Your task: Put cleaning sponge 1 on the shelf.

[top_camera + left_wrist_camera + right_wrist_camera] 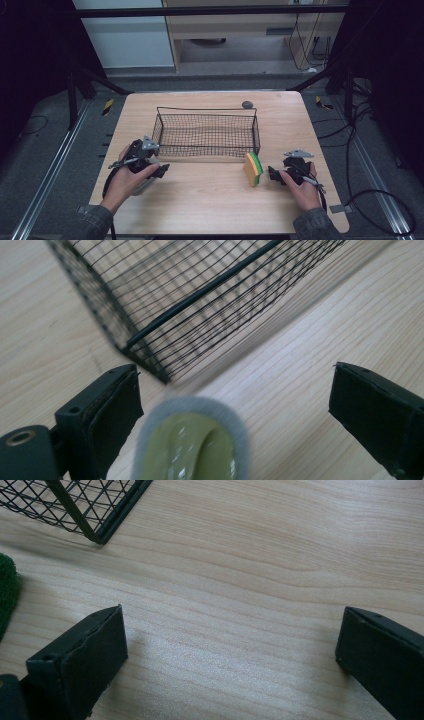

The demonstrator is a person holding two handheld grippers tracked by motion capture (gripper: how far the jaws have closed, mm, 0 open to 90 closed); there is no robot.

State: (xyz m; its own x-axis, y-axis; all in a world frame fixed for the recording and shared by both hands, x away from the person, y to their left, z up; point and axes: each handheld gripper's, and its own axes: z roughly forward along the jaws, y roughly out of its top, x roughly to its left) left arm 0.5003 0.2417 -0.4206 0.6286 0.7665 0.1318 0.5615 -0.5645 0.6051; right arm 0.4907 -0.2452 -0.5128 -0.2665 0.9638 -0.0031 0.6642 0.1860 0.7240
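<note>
Two grippers sat on the pale wooden desk [210, 200]: left gripper [235, 405] held wide around a grey-rimmed green bowl [192, 440] beside the black wire-mesh basket [207, 132], untouched; right gripper [230, 655] gaped wide, empty

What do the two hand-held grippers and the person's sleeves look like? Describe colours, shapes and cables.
The left gripper and the right gripper are black, each topped by a grey three-cornered plate. Their jaws are flat, blocky black pads. A black cable trails from the right gripper over the table edge. Both sleeves are dark grey fabric.
</note>
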